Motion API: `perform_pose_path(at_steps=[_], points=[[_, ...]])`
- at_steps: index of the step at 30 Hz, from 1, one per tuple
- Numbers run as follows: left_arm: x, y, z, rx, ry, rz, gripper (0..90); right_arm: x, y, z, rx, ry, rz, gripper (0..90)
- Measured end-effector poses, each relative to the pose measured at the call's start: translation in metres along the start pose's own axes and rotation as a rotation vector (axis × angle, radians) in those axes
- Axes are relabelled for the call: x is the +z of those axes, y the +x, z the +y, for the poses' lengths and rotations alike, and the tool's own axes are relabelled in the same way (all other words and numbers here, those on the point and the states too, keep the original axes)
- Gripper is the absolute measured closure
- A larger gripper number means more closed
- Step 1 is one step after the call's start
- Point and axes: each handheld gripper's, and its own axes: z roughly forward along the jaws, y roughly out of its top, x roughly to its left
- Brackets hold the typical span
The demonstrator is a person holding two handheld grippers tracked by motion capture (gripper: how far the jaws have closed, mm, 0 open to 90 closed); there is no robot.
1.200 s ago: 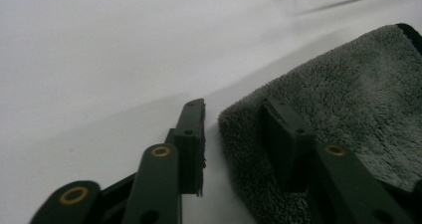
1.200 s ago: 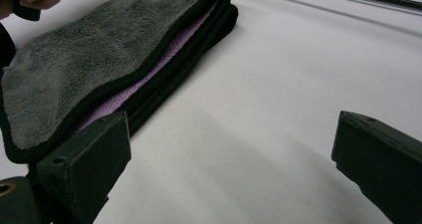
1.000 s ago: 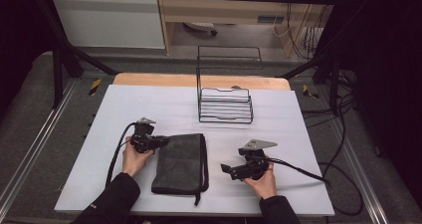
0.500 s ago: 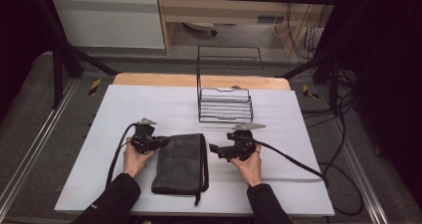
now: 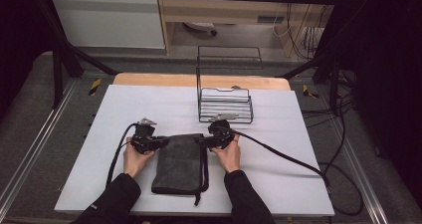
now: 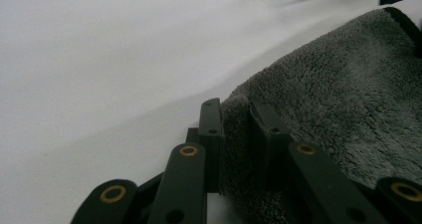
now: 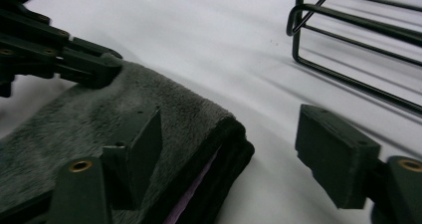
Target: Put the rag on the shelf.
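Near the worktop's (image 5: 124, 104) front edge, the folded towel (image 5: 180, 164) is lying with its long axis running away from the person. At its far left corner the left tool (image 6: 236, 117) is pinching the cloth. The right tool (image 7: 231, 152) is straddling the far right corner: one jaw is resting on top, the other is standing clear on the rack (image 5: 225, 104) side, and the jaws have just been closing.
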Motion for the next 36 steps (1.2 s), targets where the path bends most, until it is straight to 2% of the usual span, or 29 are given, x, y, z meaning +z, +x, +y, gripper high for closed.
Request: perform_pose_path(at_steps=[5,7,8,9,17,22,26,30,34,36], points=[[0.0,0.001,0.0,0.002,-0.001,-0.004,76.8,0.009,-0.002,-0.002,0.017,0.019,0.001,42.2],[0.0,0.001,0.0,0.003,-0.001,-0.005,76.7,0.012,-0.002,-0.005,0.006,0.046,0.001,48.3],[0.0,0.001,0.0,0.004,-0.002,-0.004,76.7,0.012,-0.002,-0.005,0.006,0.046,0.001,48.3],[0.0,0.001,0.0,0.003,-0.002,-0.005,76.7,0.013,-0.002,-0.006,0.008,0.051,0.012,52.6],[0.0,0.003,-0.001,0.0,-0.007,-0.015,76.5,0.014,-0.001,-0.008,0.019,0.065,0.038,61.2],[0.0,0.005,-0.001,-0.015,-0.003,-0.03,76.5,0.014,-0.002,-0.006,0.068,0.087,0.073,69.4],[0.0,0.007,0.0,-0.036,0.0,-0.045,77.6,0.014,-0.003,-0.005,0.086,0.096,0.084,74.4],[-0.001,0.007,0.0,-0.039,-0.002,-0.047,78.6,0.013,-0.003,-0.005,0.084,0.092,0.085,75.6],[-0.003,0.01,0.0,-0.059,-0.011,-0.07,79.7,0.011,-0.003,-0.003,0.09,0.093,0.091,76.6],[-0.005,0.009,0.0,-0.056,-0.016,-0.072,80.0,0.007,-0.001,-0.001,0.081,0.085,0.093,76.9]])
